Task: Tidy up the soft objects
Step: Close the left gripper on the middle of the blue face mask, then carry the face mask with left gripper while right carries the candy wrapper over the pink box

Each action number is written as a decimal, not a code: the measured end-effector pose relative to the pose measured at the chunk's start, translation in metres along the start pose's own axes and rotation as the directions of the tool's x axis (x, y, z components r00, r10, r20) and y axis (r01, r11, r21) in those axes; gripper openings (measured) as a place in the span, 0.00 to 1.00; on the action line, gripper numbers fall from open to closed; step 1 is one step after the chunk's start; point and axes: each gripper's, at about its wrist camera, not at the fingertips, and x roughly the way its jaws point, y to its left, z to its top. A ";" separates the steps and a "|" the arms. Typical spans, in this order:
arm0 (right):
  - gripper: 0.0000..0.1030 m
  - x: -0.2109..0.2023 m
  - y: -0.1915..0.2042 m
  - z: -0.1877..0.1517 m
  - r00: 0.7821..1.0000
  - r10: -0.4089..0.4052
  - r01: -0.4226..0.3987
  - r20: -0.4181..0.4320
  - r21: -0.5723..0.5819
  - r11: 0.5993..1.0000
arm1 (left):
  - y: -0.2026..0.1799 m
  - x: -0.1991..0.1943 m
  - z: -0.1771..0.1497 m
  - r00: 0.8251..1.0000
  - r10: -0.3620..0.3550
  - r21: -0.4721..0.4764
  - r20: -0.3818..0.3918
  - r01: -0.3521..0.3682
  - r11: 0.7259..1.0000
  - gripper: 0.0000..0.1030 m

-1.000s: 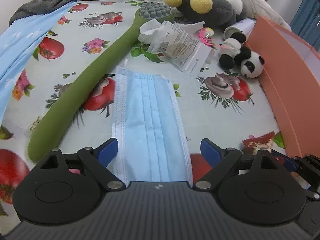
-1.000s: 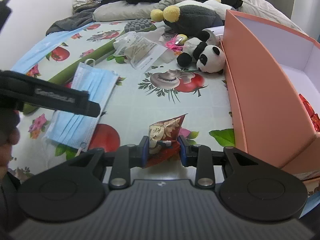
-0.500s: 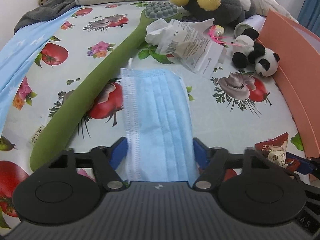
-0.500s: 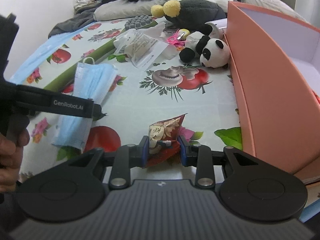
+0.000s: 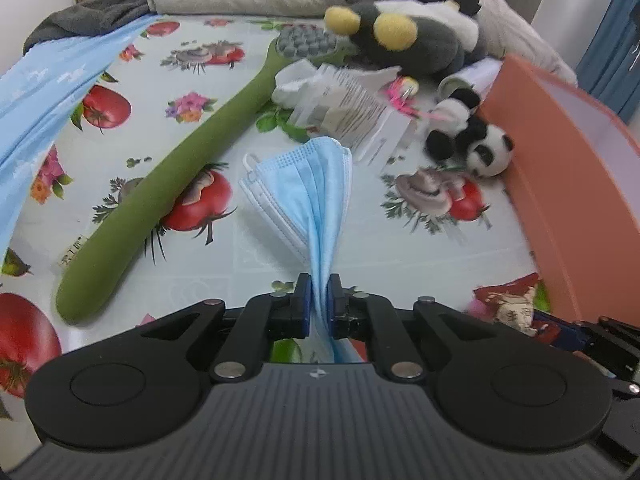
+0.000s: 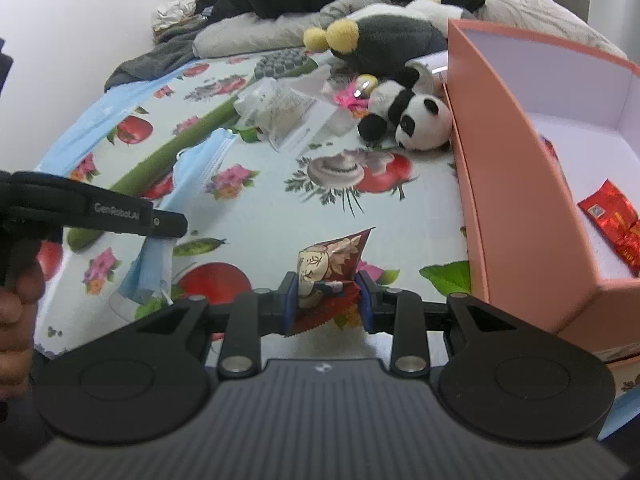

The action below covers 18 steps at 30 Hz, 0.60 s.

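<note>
My left gripper [image 5: 318, 304] is shut on the near end of a blue face mask [image 5: 308, 188], which bunches up between the pads and lifts off the patterned bed sheet. The mask also shows in the right wrist view [image 6: 200, 164], with the left gripper [image 6: 100, 212] at the left. My right gripper [image 6: 326, 300] is shut on a red and gold snack packet [image 6: 332, 256], held just left of the pink box [image 6: 504, 184]. A small panda plush [image 6: 416, 120] lies against the box's far outer wall. A grey plush with yellow ears [image 5: 404, 40] lies further back.
A long green plush stick [image 5: 172, 184] lies diagonally at the left. Crumpled clear wrappers [image 5: 348, 108] and a pink trinket [image 5: 400, 92] lie mid-bed. A red packet [image 6: 612, 216] lies inside the box. Pillows and dark clothes pile up at the back.
My left gripper has closed from wide open onto the mask's near end; the flat mask is now pinched and bunched. My right gripper has kept the packet and moved a little toward the box.
</note>
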 end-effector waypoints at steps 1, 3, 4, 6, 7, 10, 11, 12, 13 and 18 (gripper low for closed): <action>0.33 -0.003 0.001 0.001 1.000 0.000 0.000 0.006 -0.004 1.000 | -0.001 -0.005 0.000 1.000 -0.005 -0.002 0.007 0.005 1.000 0.08; 0.33 -0.011 0.002 0.003 1.000 0.006 -0.006 0.016 0.001 1.000 | -0.004 -0.016 -0.001 1.000 -0.021 -0.007 0.019 0.021 1.000 0.08; 0.33 -0.015 0.002 0.005 1.000 0.010 -0.010 0.022 0.007 1.000 | -0.005 -0.021 -0.001 0.999 -0.028 -0.009 0.025 0.028 1.000 0.08; 0.33 -0.024 0.003 0.007 0.999 0.008 -0.008 0.038 0.006 1.000 | -0.007 -0.031 -0.003 0.999 -0.039 -0.011 0.037 0.040 0.999 0.08; 0.33 -0.028 0.004 0.008 0.999 0.009 -0.009 0.044 0.008 1.000 | -0.009 -0.037 -0.004 0.998 -0.047 -0.010 0.042 0.047 0.999 0.08; 0.33 -0.043 0.005 0.013 0.998 0.016 -0.016 0.065 0.013 1.000 | -0.012 -0.053 -0.005 0.996 -0.068 -0.016 0.058 0.069 0.998 0.08; 0.33 -0.048 0.006 0.014 0.997 0.016 -0.017 0.073 0.012 1.000 | -0.012 -0.059 -0.005 0.995 -0.075 -0.019 0.063 0.076 0.997 0.08; 0.33 -0.053 0.007 0.015 0.997 0.018 -0.019 0.080 0.011 1.000 | -0.013 -0.066 -0.005 0.994 -0.082 -0.022 0.069 0.084 0.996 0.08; 0.33 -0.058 0.008 0.017 0.996 0.021 -0.022 0.086 0.012 1.000 | -0.013 -0.071 -0.005 0.993 -0.088 -0.025 0.074 0.090 0.996 0.08; 0.33 -0.083 0.011 0.024 0.992 0.036 -0.036 0.124 0.001 0.999 | -0.017 -0.102 -0.006 0.988 -0.111 -0.029 0.111 0.115 0.993 0.08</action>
